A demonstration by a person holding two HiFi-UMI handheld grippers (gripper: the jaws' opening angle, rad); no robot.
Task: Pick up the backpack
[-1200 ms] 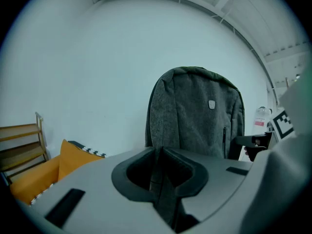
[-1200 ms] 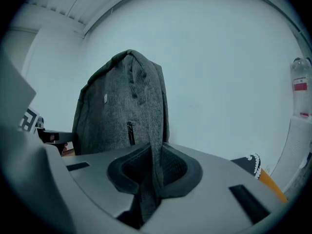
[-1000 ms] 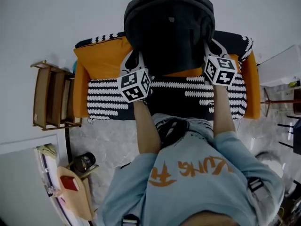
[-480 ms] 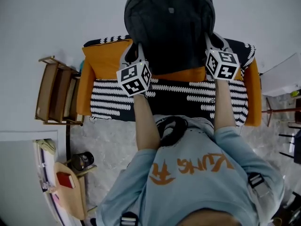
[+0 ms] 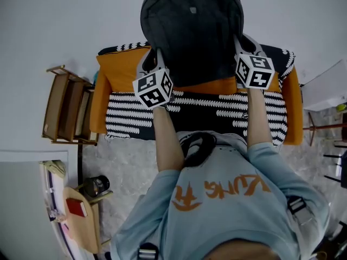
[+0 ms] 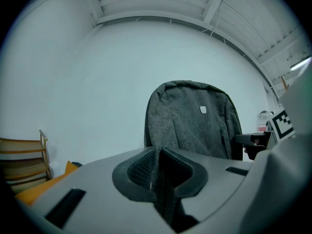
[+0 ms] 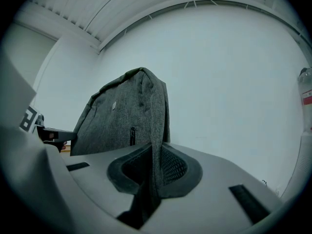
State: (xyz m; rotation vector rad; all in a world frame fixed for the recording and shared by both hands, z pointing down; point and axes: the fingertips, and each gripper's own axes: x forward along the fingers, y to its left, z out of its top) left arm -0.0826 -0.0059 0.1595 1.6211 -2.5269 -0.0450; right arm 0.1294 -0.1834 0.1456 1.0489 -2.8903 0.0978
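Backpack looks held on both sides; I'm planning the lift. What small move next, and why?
Probably raise both hands a little, evenly. The left gripper, its jaws just tightened, and the right gripper each pinch gray fabric of the backpack, and the sofa lies right beneath it.

The left gripper (image 6: 157,179), at six o'clock, has its jaws pinched on a strip of grey fabric that runs up to the backpack (image 6: 192,121). The backpack stands upright just right of centre against a pale wall. A marker cube (image 6: 283,123) shows at three o'clock, wooden slats (image 6: 22,157) at nine and an orange cushion (image 6: 46,183) at eight.
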